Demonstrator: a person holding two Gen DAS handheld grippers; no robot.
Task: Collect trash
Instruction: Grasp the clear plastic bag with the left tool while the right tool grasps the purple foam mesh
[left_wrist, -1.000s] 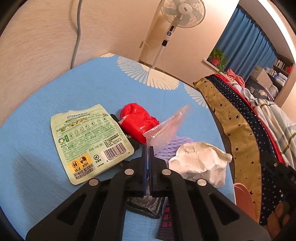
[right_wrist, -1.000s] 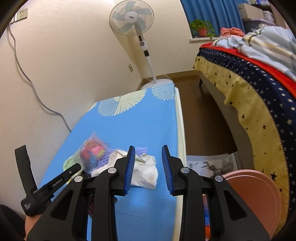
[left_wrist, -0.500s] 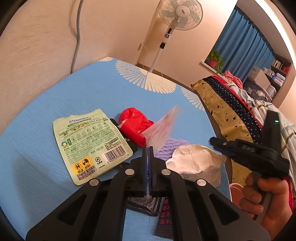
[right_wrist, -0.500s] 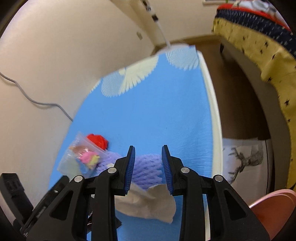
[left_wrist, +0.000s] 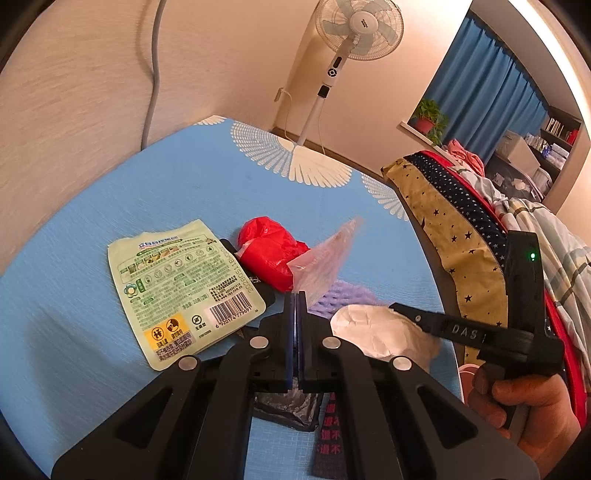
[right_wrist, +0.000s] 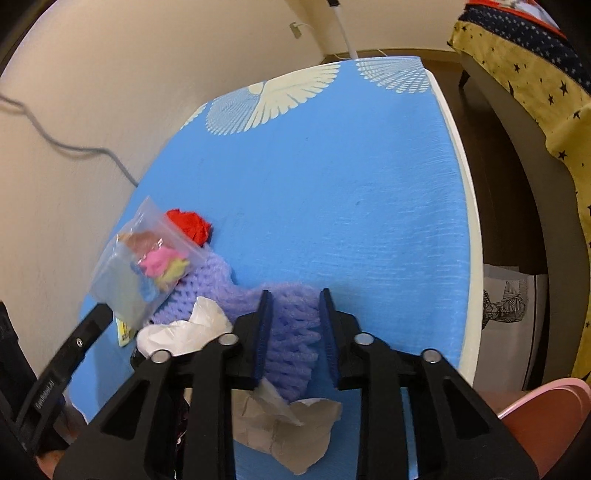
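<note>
**Foam net between spread fingers: handling properties of a trash pile**

Blue-covered desk (right_wrist: 332, 177) with white fan motifs, set against a cream wall, carrying a cluster of loose trash at its near end. The purple foam net (right_wrist: 291, 332) lies flat on the cloth, one lobe directly between the blue pads of the right gripper (right_wrist: 293, 334), whose fingers (right_wrist: 263, 332) are spread apart on either side of it and not yet pressed in. Judged light, soft and springy: it should compress readily and is best pinched across this narrow lobe, with a firm squeeze so the mesh does not spring free. Overlapping its near edge is a crumpled white paper (right_wrist: 184, 328), also light, likely to drag along if snagged. Beside the net's far end, the clear zip bag (right_wrist: 144, 266) with small coloured pieces inside stands lifted above the desk; in the left wrist view the left gripper (left_wrist: 295, 325) has its fingers clenched on the bag's lower edge. Thin, slippery film: a grip at the edge may slide. Just beyond lie a red plastic wad (left_wrist: 269, 254) and a flat green pouch (left_wrist: 173, 288), the latter stiff enough to need an edge grasp. A pink bin (right_wrist: 546, 413) shows at lower right, beside the desk.
</note>
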